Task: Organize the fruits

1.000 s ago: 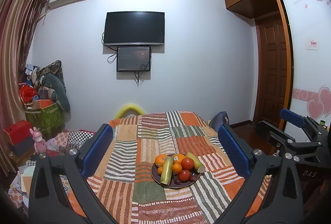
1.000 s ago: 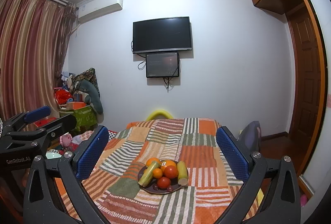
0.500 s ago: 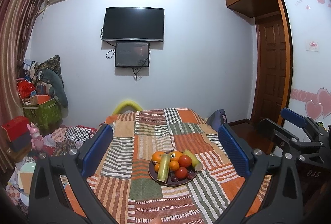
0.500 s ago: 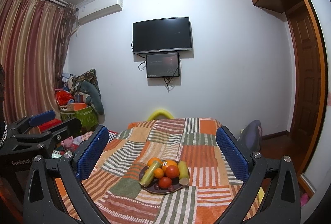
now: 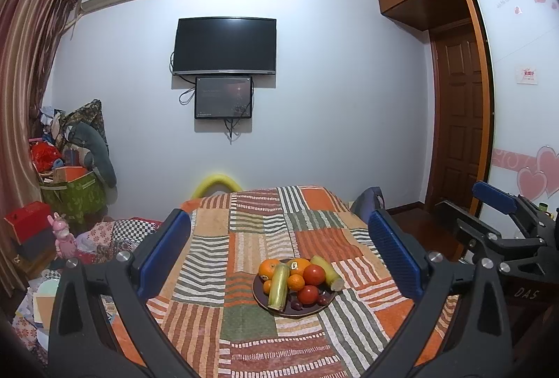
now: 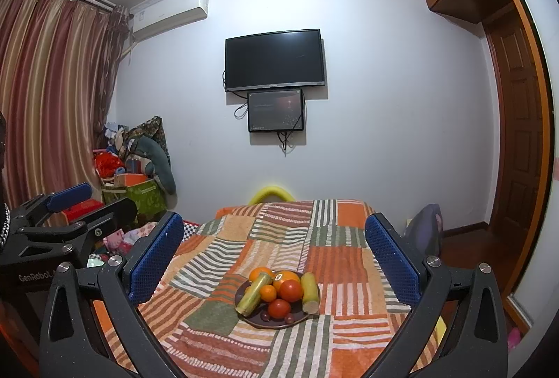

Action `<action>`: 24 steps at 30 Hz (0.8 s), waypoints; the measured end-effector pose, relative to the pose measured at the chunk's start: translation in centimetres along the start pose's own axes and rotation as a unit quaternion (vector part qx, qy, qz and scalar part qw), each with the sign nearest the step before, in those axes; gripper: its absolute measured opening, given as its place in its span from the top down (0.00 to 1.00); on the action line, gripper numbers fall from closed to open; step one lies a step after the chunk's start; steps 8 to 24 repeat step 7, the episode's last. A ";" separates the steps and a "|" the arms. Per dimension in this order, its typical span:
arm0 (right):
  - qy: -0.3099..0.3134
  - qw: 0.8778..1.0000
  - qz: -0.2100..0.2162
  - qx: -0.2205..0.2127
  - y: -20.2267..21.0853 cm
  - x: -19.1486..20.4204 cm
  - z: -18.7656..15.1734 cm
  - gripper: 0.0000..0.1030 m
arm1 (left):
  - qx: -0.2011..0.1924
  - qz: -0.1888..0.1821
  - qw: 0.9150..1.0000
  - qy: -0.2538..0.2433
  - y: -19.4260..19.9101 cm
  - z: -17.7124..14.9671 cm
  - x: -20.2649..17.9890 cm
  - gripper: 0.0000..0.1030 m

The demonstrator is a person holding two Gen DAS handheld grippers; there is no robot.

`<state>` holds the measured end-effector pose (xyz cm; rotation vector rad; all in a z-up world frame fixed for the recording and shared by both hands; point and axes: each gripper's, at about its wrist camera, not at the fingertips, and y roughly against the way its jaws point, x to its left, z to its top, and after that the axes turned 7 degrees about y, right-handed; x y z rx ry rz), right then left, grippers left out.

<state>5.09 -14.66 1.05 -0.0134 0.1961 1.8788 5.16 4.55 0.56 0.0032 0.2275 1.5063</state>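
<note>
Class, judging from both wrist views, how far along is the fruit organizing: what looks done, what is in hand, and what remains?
Done: nothing visibly; all the fruit is heaped on the dark plate on the patchwork cloth. In hand: nothing; the left gripper and right gripper are open, apart from the fruit. Left: the whole job, including the oranges, tomatoes and two yellow-green sticks.

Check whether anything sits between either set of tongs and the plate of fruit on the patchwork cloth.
Nothing visible does. Both the left tongs and the right tongs are open and empty, with only bare patchwork cloth lying between them and the plate of fruit.
</note>
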 end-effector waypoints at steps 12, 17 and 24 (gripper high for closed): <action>-0.002 1.000 0.000 0.001 0.0 -0.1 0.0 0.00 | -0.001 -0.002 1.000 -0.002 0.1 0.0 -0.2 0.00; -0.002 1.000 0.000 0.001 0.0 -0.1 0.0 0.00 | -0.001 -0.002 1.000 -0.002 0.1 0.0 -0.2 0.00; -0.002 1.000 0.000 0.001 0.0 -0.1 0.0 0.00 | -0.001 -0.002 1.000 -0.002 0.1 0.0 -0.2 0.00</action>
